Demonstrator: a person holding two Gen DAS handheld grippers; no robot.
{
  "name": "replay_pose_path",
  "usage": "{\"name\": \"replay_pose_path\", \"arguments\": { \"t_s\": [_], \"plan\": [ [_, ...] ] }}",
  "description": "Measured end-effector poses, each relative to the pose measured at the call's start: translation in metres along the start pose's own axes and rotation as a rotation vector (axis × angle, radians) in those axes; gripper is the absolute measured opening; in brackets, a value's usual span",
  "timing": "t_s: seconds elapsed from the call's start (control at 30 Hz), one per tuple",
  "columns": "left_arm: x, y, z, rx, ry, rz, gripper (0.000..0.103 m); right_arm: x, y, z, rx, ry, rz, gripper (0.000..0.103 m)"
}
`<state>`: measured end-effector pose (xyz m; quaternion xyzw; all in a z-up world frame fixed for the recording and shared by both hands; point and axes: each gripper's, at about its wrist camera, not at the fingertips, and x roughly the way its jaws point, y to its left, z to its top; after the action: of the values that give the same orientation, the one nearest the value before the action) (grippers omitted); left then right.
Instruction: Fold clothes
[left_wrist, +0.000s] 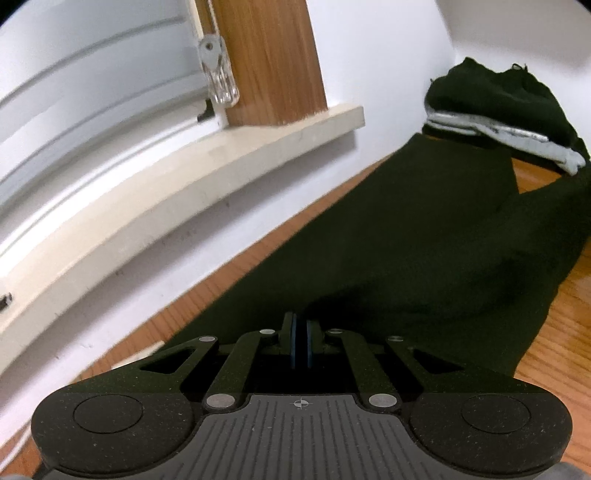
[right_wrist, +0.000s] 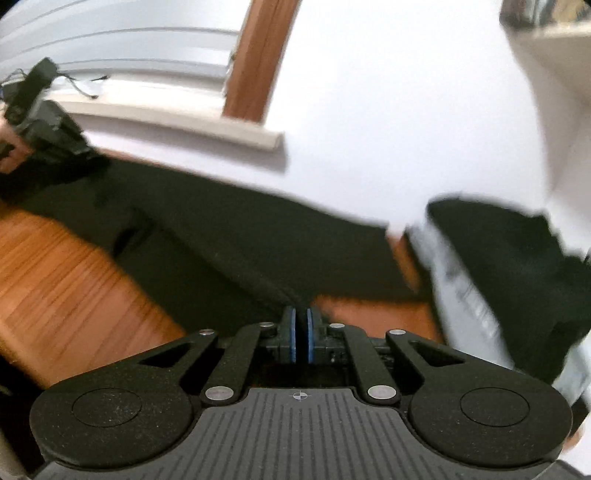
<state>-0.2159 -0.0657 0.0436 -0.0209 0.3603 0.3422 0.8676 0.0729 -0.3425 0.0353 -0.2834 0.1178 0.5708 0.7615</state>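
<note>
Left claw (left_wrist: 301, 341) pinching dark garment (left_wrist: 406, 240) | right claw (right_wrist: 301, 339) likewise

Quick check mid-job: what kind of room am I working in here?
Probably a room in a home, likely a bedroom or laundry corner: a wooden table against a white wall, a window sill beside it, and a stack of folded clothes at the far end.

Wooden table (left_wrist: 554, 332); dark garment (left_wrist: 406, 240) spread; folded pile (left_wrist: 498, 110).

White wall (left_wrist: 369, 55) far; cream windowsill (left_wrist: 184, 177) left, wooden window frame (left_wrist: 269, 62) above; wooden table (right_wrist: 62, 280) near.
</note>
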Motion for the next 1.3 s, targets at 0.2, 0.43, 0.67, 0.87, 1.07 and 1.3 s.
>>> {"name": "replay_pose_path", "arguments": {
  "t_s": [0.2, 0.43, 0.67, 0.87, 1.07, 1.3],
  "plan": [
    [-0.021, 0.02, 0.021, -0.018, -0.079, 0.012, 0.003, 0.037, -0.028, 0.067, -0.111, -0.028, -0.052, 0.006],
    [0.018, 0.061, 0.042, -0.091, -0.027, 0.035, 0.003, 0.153, -0.049, 0.142, -0.151, 0.095, -0.036, 0.014],
    [0.065, 0.072, 0.016, -0.108, 0.068, 0.039, 0.004, 0.216, -0.073, 0.122, 0.028, 0.062, -0.094, 0.029],
    [0.074, 0.077, 0.003, -0.117, 0.075, 0.017, 0.004, 0.222, -0.109, 0.064, 0.186, 0.119, -0.063, 0.046],
    [0.073, 0.08, -0.003, -0.144, 0.044, 0.002, 0.004, 0.241, -0.137, 0.037, 0.334, 0.127, -0.052, 0.046],
    [0.071, 0.083, -0.007, -0.176, 0.017, -0.008, 0.004, 0.287, -0.147, 0.034, 0.439, 0.152, -0.067, 0.047]
  ]
}}
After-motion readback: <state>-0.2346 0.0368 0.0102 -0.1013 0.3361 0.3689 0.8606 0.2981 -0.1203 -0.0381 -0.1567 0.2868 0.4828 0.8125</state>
